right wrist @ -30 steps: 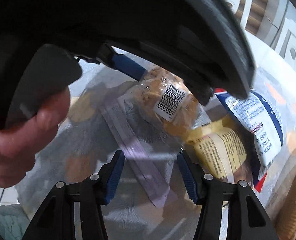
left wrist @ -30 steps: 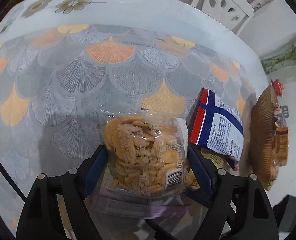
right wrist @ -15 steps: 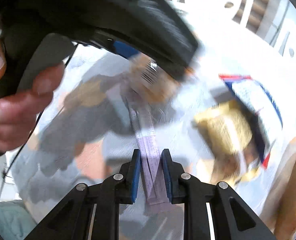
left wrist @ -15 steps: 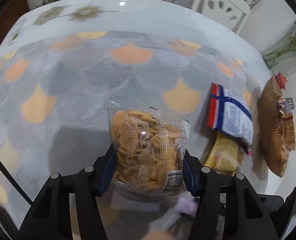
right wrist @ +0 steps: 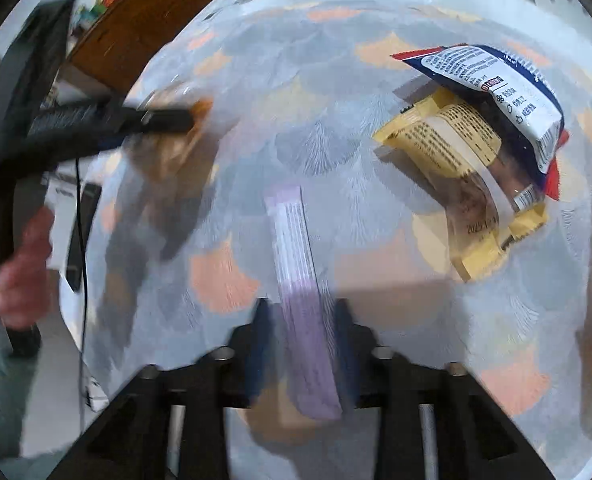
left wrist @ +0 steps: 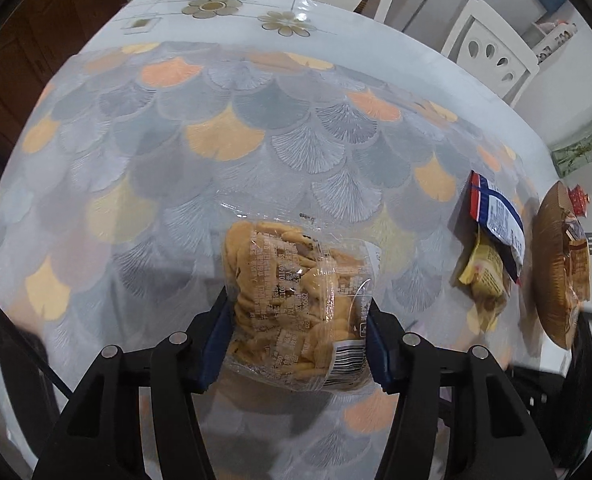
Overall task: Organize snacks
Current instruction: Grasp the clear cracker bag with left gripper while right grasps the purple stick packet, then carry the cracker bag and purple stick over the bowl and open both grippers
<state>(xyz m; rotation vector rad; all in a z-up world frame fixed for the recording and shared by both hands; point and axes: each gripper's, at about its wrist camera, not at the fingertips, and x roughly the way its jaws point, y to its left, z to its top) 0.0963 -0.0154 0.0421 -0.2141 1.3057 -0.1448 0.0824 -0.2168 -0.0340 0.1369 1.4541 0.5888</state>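
My left gripper (left wrist: 296, 316) is shut on a clear bag of round crackers (left wrist: 296, 304) and holds it above the patterned tablecloth (left wrist: 232, 128). My right gripper (right wrist: 302, 320) is shut on a long purple snack bar (right wrist: 296, 280), lifted off the cloth. A blue-and-white packet (right wrist: 496, 84) lies over a yellow packet (right wrist: 452, 136) at the right; both also show in the left wrist view, the blue one (left wrist: 496, 216) over the yellow one (left wrist: 484, 276). The left gripper with its bag (right wrist: 168, 136) appears blurred in the right wrist view.
A brown wicker basket (left wrist: 552, 264) with snacks in it stands at the table's right edge. White chairs (left wrist: 492, 48) stand behind the table. A wooden cabinet (right wrist: 144, 20) is beyond the far left edge.
My left gripper has lifted the cracker bag up and away to the left. My right gripper closed on the purple bar and raised it off the cloth.
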